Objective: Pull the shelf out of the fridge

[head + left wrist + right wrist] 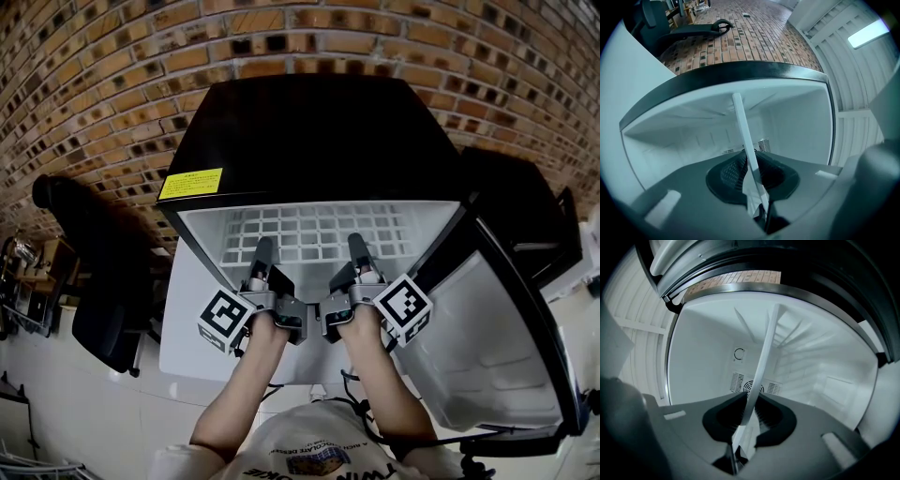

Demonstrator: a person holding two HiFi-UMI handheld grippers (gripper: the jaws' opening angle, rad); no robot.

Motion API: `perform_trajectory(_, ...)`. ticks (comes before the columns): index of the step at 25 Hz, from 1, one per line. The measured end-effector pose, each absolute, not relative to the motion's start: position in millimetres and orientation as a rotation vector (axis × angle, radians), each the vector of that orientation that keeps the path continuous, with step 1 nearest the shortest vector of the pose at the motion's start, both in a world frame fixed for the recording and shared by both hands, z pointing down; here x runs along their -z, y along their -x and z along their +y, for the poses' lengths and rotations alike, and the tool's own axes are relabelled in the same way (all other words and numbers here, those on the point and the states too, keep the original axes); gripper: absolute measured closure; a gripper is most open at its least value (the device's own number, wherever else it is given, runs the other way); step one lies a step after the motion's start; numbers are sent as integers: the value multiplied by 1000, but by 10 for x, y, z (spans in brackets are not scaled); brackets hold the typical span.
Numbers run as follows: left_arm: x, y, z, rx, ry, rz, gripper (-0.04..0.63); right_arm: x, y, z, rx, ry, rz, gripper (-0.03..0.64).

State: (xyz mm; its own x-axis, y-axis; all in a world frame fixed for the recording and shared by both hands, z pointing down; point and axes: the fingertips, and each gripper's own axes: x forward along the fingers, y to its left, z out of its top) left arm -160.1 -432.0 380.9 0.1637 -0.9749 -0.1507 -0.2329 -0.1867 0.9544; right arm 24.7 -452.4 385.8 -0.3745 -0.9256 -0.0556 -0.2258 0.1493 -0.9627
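A black mini fridge (309, 131) stands open below me with a white wire shelf (309, 230) inside it. My left gripper (261, 251) and right gripper (358, 246) both reach in at the shelf's front edge, side by side. In the left gripper view a white bar of the shelf (743, 131) runs between the dark pads, and my left gripper (751, 171) is shut on it. The right gripper view shows the same: a white shelf bar (766, 348) clamped by my right gripper (749, 408). Both forearms come in from below.
The fridge door (487, 347) hangs open at the right, close to my right arm. A brick wall (94, 75) is behind the fridge and a black chair (94, 272) stands at its left. A vent (752, 387) sits in the fridge's back wall.
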Motion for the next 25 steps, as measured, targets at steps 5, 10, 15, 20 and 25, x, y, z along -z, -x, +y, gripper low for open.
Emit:
perform_trajectory(5,-3806,1598,-4285,1108,-1560,-1181,568,-3825,-240,-4506,1256,1081,1725,581)
perform_trajectory(10,-3809,1563,-4035,1130,-1565,-1168,568,-3837,-280,-4258,1244,1092,1735,580)
perform_trajectory(15,-3826,1547,-3853,1134,-1563,-1150,568,-3871,-294,-4071,1258,1105,1733,580)
perform_trajectory(20,-3835,1516,-3615,1134,-1563,-1132,568,-3862,-329,-3830,1240,1106,1733,577)
perform_trajectory(25,-3843,1484,-3381,1139,-1568,-1113,568,-3866,-358,-3591,1231,1105,1736,575)
